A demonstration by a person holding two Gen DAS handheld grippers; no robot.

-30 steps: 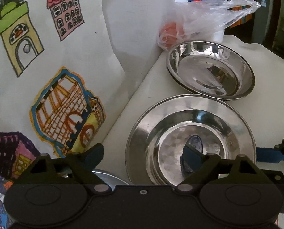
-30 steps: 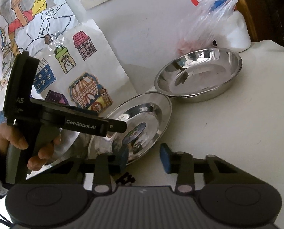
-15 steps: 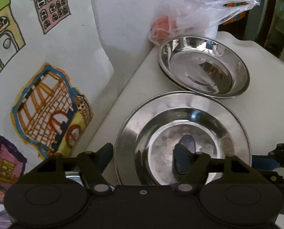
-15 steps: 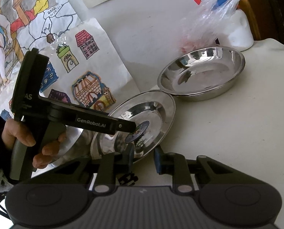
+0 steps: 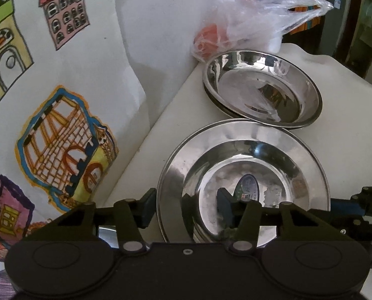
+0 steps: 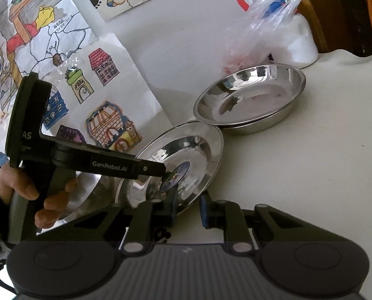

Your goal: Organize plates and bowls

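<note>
Left gripper [image 6: 169, 175]: marked "GenRobot.AI", jaws standing apart astride the near rim of the plate [image 5: 241, 150].
Right gripper [image 6: 188, 208]: jaws sitting parted, empty.
Plate: lying on the white worktop [image 6: 311, 162], oval sticker unreadable.
Bowl [image 6: 251, 100]: resting just behind.

Left gripper [image 5: 184, 208]: jaws spread wide apart, one finger [image 5: 147, 207] at about 9 o'clock of the gap, the other at 3 o'clock. Seen from the right wrist view it lies roughly level, nose pointing toward 3 o'clock, body [image 6: 98, 161] at 9 o'clock of the frame. A hand [image 6: 35, 195] wraps its grip from below, fingers curled round the handle; dark sleeve at the wrist.

Right gripper [image 6: 188, 208]: jaws parted by a narrow gap, fingers pointing toward 12 o'clock, blue pads [image 6: 204, 211] facing inward. Its holding hand is out of view.
</note>
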